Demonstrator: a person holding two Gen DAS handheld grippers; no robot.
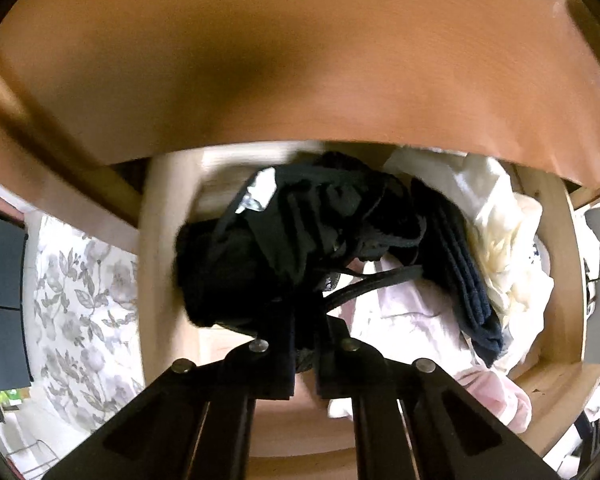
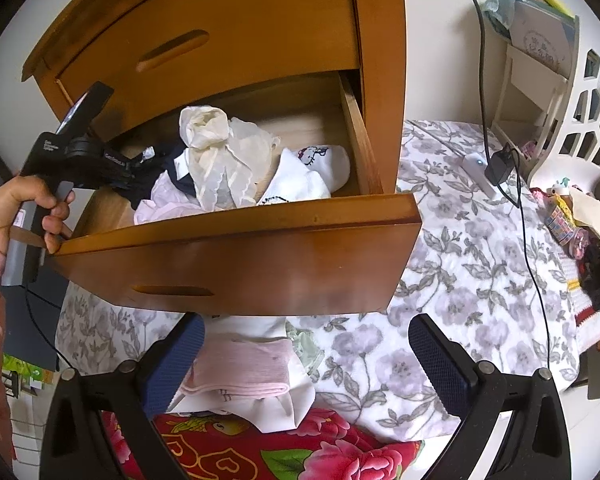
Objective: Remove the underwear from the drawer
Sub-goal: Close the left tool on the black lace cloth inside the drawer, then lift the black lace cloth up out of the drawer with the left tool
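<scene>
Drawer [image 2: 236, 236] pulled out of the wooden chest [image 2: 204, 32], front panel toward me, clothes heaped inside. My left gripper [image 1: 304, 344] points steeply down into the drawer's left half; its jaws are closed tight on black underwear [image 1: 284, 232], the dark fabric bunched between the pads and spilling toward 12 o'clock in the left wrist view. A black strap trails off toward 3 o'clock over a pale pink garment [image 1: 404, 312]. A folded navy piece [image 1: 468, 280] lies just beside the black bundle at 3 o'clock, with cream fabric [image 1: 504, 248] beyond it.

From the right wrist view, my left hand [image 2: 24, 212] grips the tool's handle at 9 o'clock, at the drawer's left corner. A white piece with a cartoon print [image 2: 320, 164] sits at the drawer's right end. My right gripper [image 2: 306, 364] hangs below the drawer front, jaws wide, nothing between them; folded pink and white clothes [image 2: 244, 376] lie on the floral bedspread [image 2: 480, 260] by the left finger.
</scene>
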